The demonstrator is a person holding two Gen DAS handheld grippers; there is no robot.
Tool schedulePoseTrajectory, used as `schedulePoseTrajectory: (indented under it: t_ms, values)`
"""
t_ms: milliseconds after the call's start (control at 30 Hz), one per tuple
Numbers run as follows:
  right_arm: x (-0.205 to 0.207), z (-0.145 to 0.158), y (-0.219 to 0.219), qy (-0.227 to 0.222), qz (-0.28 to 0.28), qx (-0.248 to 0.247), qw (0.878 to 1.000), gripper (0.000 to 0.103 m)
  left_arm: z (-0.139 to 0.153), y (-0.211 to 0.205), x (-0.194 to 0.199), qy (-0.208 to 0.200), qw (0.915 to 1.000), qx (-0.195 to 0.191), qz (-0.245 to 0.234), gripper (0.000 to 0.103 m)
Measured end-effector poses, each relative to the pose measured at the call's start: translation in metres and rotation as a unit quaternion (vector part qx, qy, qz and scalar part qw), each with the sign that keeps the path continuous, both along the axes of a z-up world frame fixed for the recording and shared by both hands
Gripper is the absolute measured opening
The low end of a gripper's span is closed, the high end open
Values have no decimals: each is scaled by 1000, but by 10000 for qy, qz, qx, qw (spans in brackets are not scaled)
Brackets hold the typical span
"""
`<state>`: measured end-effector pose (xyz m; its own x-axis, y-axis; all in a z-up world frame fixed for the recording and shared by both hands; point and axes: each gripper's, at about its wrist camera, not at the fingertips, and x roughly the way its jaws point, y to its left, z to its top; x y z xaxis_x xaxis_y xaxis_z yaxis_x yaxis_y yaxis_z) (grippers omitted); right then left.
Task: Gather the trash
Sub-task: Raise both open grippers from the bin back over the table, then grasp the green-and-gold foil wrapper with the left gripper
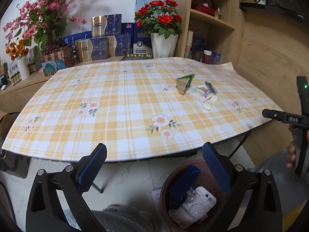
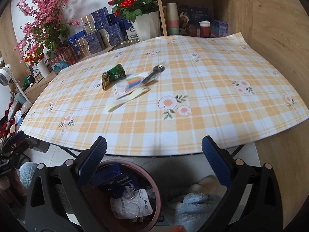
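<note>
A green wrapper (image 2: 113, 75) lies mid-table beside a clear packet (image 2: 131, 86), a pale strip (image 2: 126, 99) and what looks like a fork (image 2: 154, 73). Below the table edge sits the bin (image 2: 156, 191) — partly filled. Both grippers — left (image 1: 154, 171), right (image 2: 154, 163) — gape wide, holding nothing.

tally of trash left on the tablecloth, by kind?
Green foil wrapper: 1
Clear blister pack with coloured insert: 1
Clear sleeve with black fork: 1
Pale yellow strip: 1
Total: 4
</note>
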<state>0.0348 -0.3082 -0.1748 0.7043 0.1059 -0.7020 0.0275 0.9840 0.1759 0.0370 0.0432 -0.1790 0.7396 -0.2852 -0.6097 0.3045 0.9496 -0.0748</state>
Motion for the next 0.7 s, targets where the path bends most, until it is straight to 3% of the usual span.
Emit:
schedulePoseTrajectory:
  t_ms: [200,467,700]
  values:
    - [17,3,-4,-105,38,-134,9998,97,16,-1,18,-16,9999,-102,39,97]
    - [63,-5,13,194,261,-555,9979,97,18,-5,50,117,9995,-286,69,97]
    - [103,-6,10,184,144,-447,9987,97,18,-50,124,385,9974,-322,-514,93]
